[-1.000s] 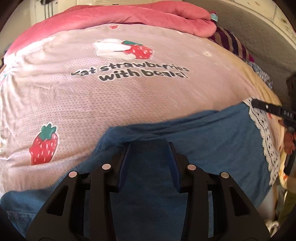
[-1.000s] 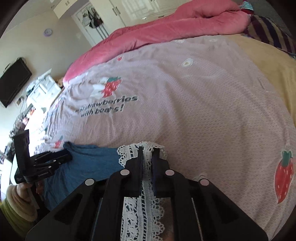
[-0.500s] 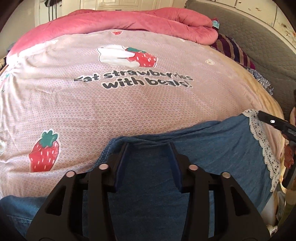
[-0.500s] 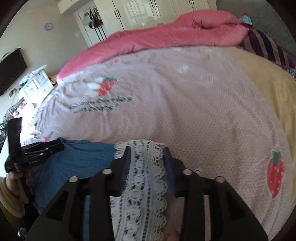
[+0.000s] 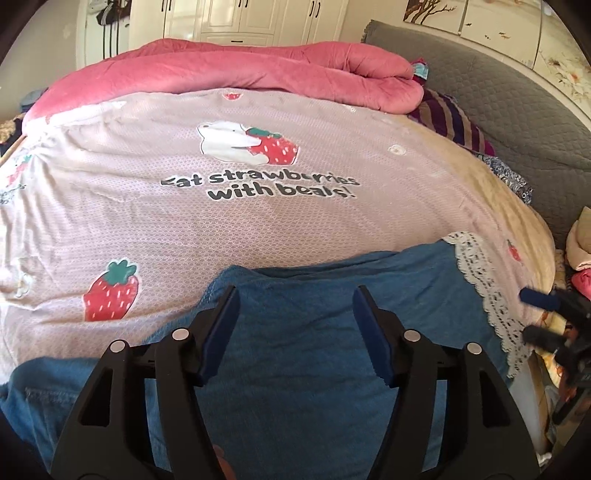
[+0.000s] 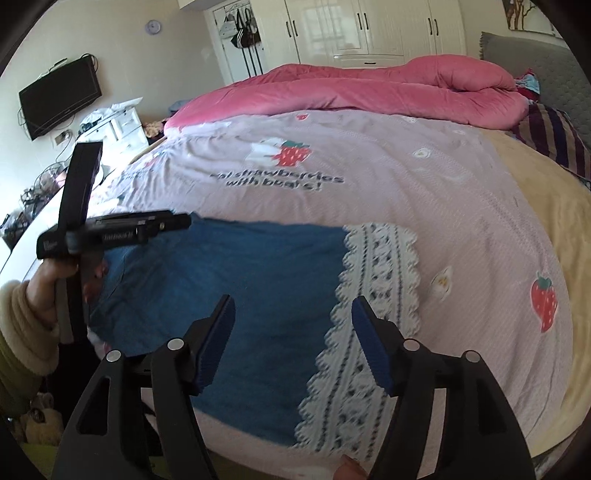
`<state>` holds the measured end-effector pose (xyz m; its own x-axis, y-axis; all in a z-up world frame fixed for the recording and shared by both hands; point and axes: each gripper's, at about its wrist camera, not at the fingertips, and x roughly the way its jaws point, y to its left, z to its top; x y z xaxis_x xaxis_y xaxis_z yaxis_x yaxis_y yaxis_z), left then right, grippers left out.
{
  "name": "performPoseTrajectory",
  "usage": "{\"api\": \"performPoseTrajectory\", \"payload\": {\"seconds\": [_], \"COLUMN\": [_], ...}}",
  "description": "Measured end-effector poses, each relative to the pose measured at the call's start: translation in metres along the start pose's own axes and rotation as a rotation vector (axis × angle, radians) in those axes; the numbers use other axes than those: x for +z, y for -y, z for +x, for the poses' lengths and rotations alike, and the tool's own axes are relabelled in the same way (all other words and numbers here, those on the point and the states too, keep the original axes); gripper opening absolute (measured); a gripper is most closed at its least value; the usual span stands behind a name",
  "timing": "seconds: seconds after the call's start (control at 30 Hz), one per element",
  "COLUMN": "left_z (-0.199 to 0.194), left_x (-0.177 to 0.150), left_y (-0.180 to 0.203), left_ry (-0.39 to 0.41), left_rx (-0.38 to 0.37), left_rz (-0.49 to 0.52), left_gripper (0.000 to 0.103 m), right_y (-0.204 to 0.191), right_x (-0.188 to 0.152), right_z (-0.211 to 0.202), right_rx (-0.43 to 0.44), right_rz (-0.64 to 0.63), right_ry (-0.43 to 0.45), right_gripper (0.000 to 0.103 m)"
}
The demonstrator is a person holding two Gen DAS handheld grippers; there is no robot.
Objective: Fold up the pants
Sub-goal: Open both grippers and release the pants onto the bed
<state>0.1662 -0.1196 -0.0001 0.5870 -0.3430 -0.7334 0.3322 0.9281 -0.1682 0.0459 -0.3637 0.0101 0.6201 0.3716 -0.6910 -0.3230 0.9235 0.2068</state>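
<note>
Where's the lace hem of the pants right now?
In the right wrist view, the lace hem lies flat on the strawberry sheet, at the blue pants' right end.

A home bedroom: a bed point(image 6: 461, 206) with pink duvet point(image 6: 369, 88), white wardrobes point(image 6: 369, 29), wall-mounted television point(image 6: 59, 96).

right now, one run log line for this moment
task: fold pants | left claw: opening, off pants | right claw: opening, off lace hem | pants flat on bed

— How did my grippers stand?
— My left gripper point(image 5: 293, 295) pointed downward, jaws opening, nothing pinched. My right gripper point(image 6: 293, 304) did likewise, pads apart, gripping nothing.
</note>
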Motion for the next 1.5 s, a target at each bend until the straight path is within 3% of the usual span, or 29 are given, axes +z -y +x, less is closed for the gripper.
{"api": "performPoseTrajectory", "payload": {"seconds": [0.37,0.53,0.7,0.83,1.03,1.13,1.2,1.5], "left_z": [-0.045,-0.056,-0.052,-0.046,-0.041,-0.048,-0.054,-0.082], "left_x": [-0.046,-0.071,-0.089,-0.100,-0.104,-0.103,-0.100,-0.077], "left_y": [0.005,-0.010,-0.044,-0.066,-0.069,-0.064,-0.060,-0.016], "left_ry": [0.030,-0.001,-0.055,-0.078,-0.070,-0.047,-0.029,0.042], "left_rx": [0.044,0.122,0.172,0.159,0.164,0.164,0.159,0.097], "left_rz": [0.026,0.025,-0.062,-0.119,-0.102,-0.100,-0.104,-0.055], "left_gripper": [0.068,0.076,0.078,0.078,0.079,0.084,0.089,0.093], "right_y": [-0.014,-0.014,-0.005,-0.007,-0.002,0.004,0.010,0.032], "right_x": [-0.033,-0.045,-0.059,-0.063,-0.067,-0.066,-0.067,-0.077], "right_z": [-0.002,0.004,0.015,0.016,0.012,-0.004,-0.014,-0.051], "right_rx": [0.011,-0.014,-0.040,-0.052,-0.021,0.014,0.007,-0.051], "right_rz": [0.036,0.059,0.117,0.118,0.150,0.185,0.197,0.227], "right_ry": [-0.051,-0.088,-0.153,-0.138,-0.099,-0.055,-0.035,0.012], "right_gripper": [0.065,0.066,0.069,0.069,0.070,0.075,0.076,0.082]}}
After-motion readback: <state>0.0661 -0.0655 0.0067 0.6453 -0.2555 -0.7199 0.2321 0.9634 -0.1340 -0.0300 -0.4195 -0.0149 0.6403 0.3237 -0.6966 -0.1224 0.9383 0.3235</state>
